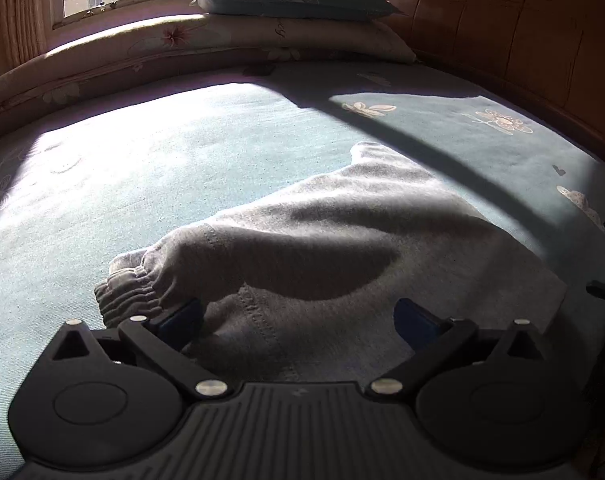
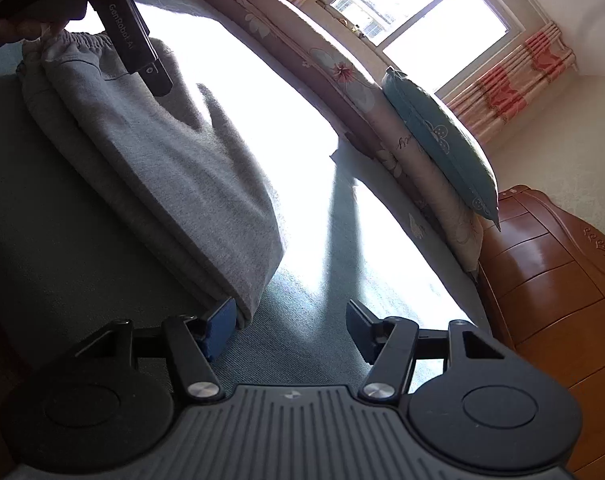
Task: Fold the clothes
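Observation:
Grey sweatpants (image 1: pixel 342 240) lie folded on the bed, with a gathered elastic band (image 1: pixel 126 296) at their near left end. My left gripper (image 1: pixel 300 320) stands open low over them, and the cloth lies between its blue pads (image 1: pixel 182 320) without being pinched. In the right wrist view the same sweatpants (image 2: pixel 162 160) stretch away to the upper left. My right gripper (image 2: pixel 292 326) is open at their folded end, its left pad (image 2: pixel 222 324) touching the fold's edge. A hand (image 2: pixel 14 28) holds the left gripper's black housing (image 2: pixel 130 20) over the elastic band.
The bed has a blue-green flowered sheet (image 1: pixel 162 168) with bright sunlight across it. A long rolled quilt (image 1: pixel 102 64) runs along the window side, and two stacked pillows (image 1: pixel 302 16) sit at the head. A wooden headboard (image 1: pixel 502 32) and a window (image 2: pixel 414 4) with curtains bound the space.

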Demonstrator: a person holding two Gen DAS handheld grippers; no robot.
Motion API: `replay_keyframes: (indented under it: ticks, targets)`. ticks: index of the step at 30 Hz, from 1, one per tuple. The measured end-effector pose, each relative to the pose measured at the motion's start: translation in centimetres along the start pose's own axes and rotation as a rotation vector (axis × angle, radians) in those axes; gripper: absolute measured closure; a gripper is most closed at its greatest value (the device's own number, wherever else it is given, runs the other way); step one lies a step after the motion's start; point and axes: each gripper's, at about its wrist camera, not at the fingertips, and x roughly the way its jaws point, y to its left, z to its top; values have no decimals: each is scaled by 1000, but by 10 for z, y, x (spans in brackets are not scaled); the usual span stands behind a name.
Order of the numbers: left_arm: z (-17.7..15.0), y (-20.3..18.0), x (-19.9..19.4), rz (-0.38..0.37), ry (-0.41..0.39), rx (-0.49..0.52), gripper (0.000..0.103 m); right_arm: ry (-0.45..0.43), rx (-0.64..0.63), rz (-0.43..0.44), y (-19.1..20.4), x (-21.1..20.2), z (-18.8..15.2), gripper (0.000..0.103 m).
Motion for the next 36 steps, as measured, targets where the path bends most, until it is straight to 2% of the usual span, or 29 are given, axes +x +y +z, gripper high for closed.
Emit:
replay_keyframes:
  ticks: [2, 4, 7, 10, 13, 20, 24, 28, 32, 36]
  targets:
    - [-6, -3, -6, -17, 3, 40, 2, -22, 78, 41, -15, 5, 16, 64]
    - [-12, -2, -14, -56, 6, 43, 1, -22, 116, 70, -19, 16, 27, 73]
    - [-18, 8, -20, -98, -4, 22, 1, -13, 157, 108, -20, 34, 39, 79]
    - [-20, 18, -29, -142, -27, -12, 1, -3, 198, 147, -21, 52, 52, 79]
    - [-20, 33, -38, -130, -78, -75, 1, 6, 239, 186, -22, 71, 65, 79]
    - [-17, 82, -46, 45, -201, -313, 1, 19, 332, 283, -24, 112, 99, 79]
    - [-21, 109, -45, 39, -216, -417, 1, -22, 359, 382, -17, 129, 149, 79]
    - [-21, 122, -43, 79, -222, -448, 1, 44, 333, 458, 20, 164, 177, 78]
    - [-22, 131, -48, 91, -257, -495, 1, 69, 252, 419, 52, 185, 188, 79]
    - [-26, 143, -54, 126, -277, -548, 1, -11, 243, 405, 44, 154, 200, 78]
